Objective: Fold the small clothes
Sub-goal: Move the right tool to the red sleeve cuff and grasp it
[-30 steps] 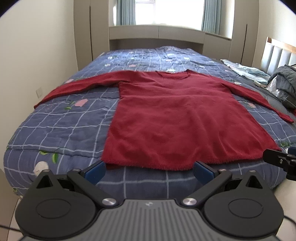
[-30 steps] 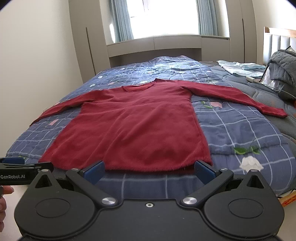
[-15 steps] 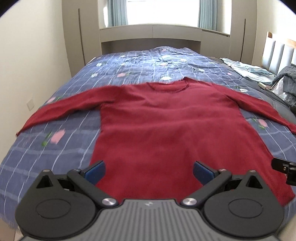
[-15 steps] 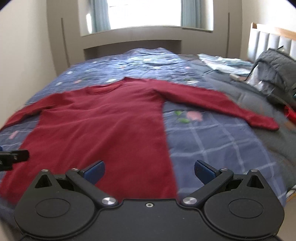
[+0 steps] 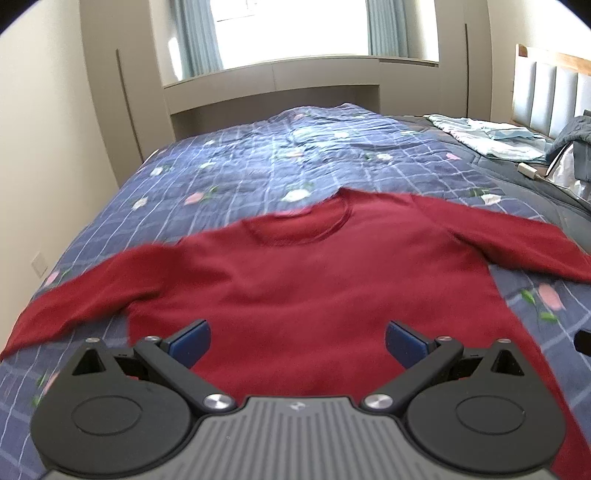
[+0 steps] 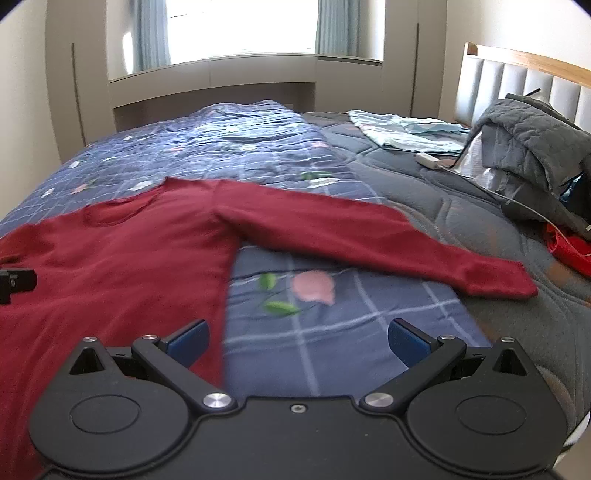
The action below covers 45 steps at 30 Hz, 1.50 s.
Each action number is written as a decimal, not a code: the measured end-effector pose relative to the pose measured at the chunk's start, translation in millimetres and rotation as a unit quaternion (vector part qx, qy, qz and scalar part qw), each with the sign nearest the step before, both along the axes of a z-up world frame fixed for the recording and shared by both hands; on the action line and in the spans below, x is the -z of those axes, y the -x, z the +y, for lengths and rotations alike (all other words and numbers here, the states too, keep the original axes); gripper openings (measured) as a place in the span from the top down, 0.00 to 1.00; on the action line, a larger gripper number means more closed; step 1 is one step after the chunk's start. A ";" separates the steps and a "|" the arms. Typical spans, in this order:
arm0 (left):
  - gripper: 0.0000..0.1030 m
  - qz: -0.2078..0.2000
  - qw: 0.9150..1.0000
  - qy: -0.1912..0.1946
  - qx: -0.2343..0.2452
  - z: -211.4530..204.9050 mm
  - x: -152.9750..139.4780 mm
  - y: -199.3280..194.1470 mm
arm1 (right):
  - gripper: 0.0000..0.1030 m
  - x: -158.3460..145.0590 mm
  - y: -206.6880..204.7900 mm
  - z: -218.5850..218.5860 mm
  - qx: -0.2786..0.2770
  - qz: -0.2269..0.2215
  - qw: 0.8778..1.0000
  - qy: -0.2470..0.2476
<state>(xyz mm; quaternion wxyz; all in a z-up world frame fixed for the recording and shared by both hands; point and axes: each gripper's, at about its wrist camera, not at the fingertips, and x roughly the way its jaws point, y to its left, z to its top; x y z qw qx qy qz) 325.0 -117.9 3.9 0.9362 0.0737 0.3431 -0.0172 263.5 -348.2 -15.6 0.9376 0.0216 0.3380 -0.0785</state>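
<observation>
- Left wrist view: the left gripper (image 5: 297,341) hangs over the lower body of a red sweater (image 5: 314,280), its blue-padded fingers (image 5: 188,340) spread wide and released, with nothing between them.
- The sweater lies flat, front up, on a bed (image 5: 258,162) covered by a blue checked quilt with flower prints; its neckline points toward the window (image 5: 291,29) at the far end.
- Both sleeves are spread outward: one runs to the lower left edge of the view, the other to the right edge.
- A light blue folded cloth (image 5: 491,138) lies far right on the bed, near the padded headboard (image 5: 550,92).
- Right wrist view: the right gripper (image 6: 298,341) is over the quilt just beside the sweater's (image 6: 110,258) side edge; its fingers (image 6: 408,341) are likewise wide apart and empty, and the left one overlaps the red fabric in the picture.
- The sweater's right sleeve (image 6: 369,236) stretches diagonally across quilt and grey bedding, its cuff ending near the right side.
- A grey quilted jacket (image 6: 532,147) is heaped by the headboard, with a small white object (image 6: 428,159) just beside it.
- Part of the other gripper shows at the left edge, above the sweater.
</observation>
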 end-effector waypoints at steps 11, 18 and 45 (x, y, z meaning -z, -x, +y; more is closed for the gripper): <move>0.00 -0.014 0.999 0.006 0.045 -71.2 22.7 -92.6 | 0.00 16.7 -44.4 -63.1 0.053 -0.014 0.998 0.022; 0.00 -0.018 0.998 -0.009 0.055 -106.3 50.4 -137.4 | 0.00 24.1 -63.5 -110.3 0.100 -0.022 0.994 0.035; 0.00 -0.024 0.999 0.021 0.039 -115.6 91.5 -149.9 | 0.00 45.1 -52.2 -206.5 0.233 -0.018 0.969 -0.082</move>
